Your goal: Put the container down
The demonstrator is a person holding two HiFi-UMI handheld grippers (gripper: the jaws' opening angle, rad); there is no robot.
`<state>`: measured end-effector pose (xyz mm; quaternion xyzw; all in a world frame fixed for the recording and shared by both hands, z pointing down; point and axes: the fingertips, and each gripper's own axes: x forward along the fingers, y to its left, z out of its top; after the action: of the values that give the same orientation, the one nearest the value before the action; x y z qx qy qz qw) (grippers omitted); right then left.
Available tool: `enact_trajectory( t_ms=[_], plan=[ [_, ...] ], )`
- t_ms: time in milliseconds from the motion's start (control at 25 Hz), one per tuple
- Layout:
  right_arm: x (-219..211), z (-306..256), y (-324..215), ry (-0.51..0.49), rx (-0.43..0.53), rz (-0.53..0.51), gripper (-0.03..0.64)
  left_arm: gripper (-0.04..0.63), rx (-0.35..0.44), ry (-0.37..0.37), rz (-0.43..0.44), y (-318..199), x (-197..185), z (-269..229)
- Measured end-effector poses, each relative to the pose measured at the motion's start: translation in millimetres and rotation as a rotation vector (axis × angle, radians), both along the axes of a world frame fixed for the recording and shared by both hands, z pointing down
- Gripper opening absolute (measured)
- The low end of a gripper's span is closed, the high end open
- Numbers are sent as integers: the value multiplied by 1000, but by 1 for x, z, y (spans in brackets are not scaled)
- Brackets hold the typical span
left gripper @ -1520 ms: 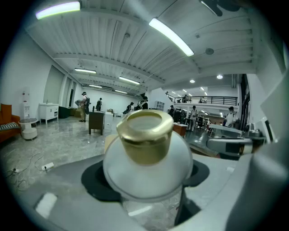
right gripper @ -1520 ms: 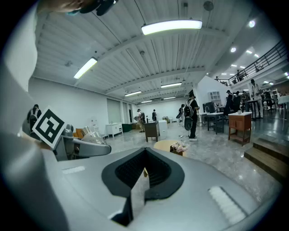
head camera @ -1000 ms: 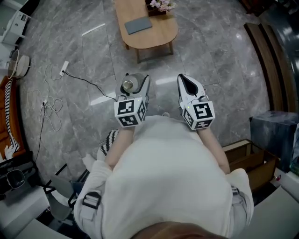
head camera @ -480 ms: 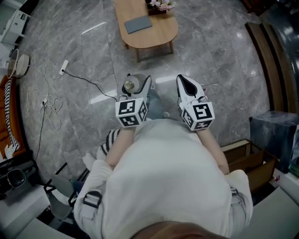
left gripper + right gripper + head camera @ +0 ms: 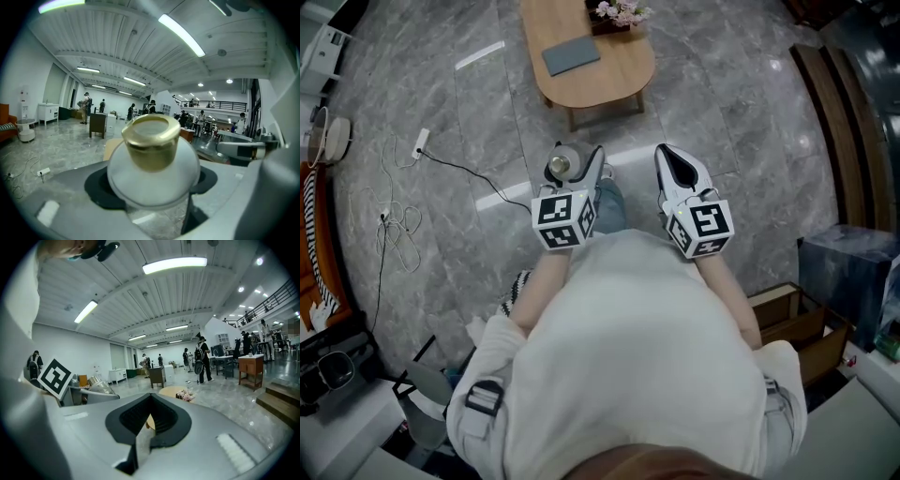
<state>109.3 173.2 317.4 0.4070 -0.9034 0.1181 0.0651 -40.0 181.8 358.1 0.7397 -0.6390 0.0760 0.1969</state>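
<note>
My left gripper is shut on the container, a rounded clear glass jar with a gold lid. I hold it upright at waist height above the grey marble floor. In the left gripper view the container fills the gap between the jaws, gold lid on top. My right gripper is level with the left one; its jaws are together with nothing in them. The right gripper view shows the same gripper shut. A low oval wooden table stands ahead of both grippers.
On the table lie a grey book and a box of flowers. A power strip with a black cable trails over the floor at the left. An open cardboard box and a dark bin stand at the right.
The floor and table have shifted a little in the head view as the person moves. Both grippers keep their pose, and the container stays held in the left one.
</note>
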Motion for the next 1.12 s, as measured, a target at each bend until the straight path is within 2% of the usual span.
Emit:
enact_trajectory(
  t_ms=[280, 760, 1120],
  plan=[
    [-14, -8, -67, 21, 9, 17, -2, 348, -8, 3, 22, -66, -13, 2],
    [-55, 0, -179, 38, -25, 73, -2, 348, -39, 21, 82, -185, -56, 10],
    [-80, 10, -241, 67, -44, 123, -2, 348, -70, 22, 144, -258, -78, 27]
  ],
)
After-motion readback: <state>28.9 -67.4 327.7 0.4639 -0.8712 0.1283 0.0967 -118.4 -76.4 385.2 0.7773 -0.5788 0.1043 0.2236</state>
